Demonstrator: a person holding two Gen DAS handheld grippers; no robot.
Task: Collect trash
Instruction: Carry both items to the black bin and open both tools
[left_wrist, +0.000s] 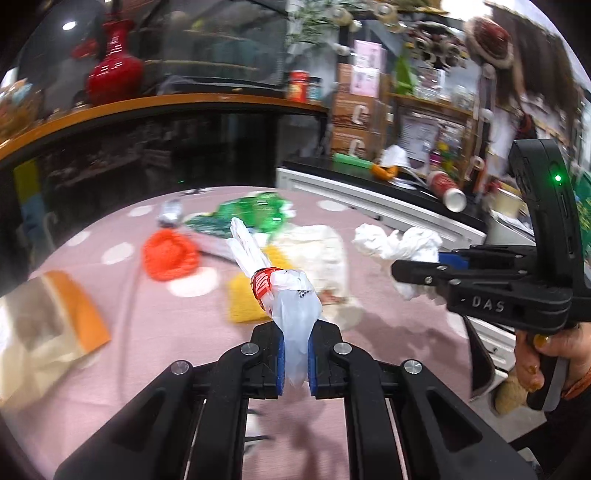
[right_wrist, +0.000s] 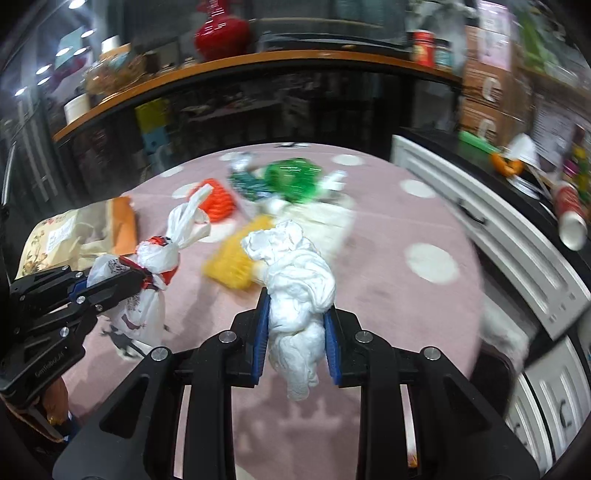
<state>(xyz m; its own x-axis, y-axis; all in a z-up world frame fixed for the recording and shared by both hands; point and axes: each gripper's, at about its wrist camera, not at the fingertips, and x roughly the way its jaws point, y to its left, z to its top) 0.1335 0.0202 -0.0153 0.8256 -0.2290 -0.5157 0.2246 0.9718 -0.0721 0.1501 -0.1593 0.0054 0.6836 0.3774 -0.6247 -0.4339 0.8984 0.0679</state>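
Two pieces of trash are already off the pink dotted table (right_wrist: 424, 288), one in each tool: the left gripper (left_wrist: 294, 354) is clenched on the thin tail of a knotted white plastic bag (left_wrist: 284, 291), and the right gripper (right_wrist: 295, 343) is clamped around a crumpled white tissue wad (right_wrist: 295, 280); both loads hang in the air above the near edge of the table; the risks lie mostly in the holds, since the slick bag film is pinched only at its narrow end and could slide out if swung, while the tissue bulges well beyond the blue pads (right_wrist: 259, 332) and a loose fold might tear or shed; the two tools also sit near each other, so the loads could snag; more litter waits toward the far edge, an orange wrapper (right_wrist: 218, 201), a green wrapper (right_wrist: 291, 177) and a yellow piece (right_wrist: 231, 262), though motion blur makes their exact nature uncertain; no bin is in view.
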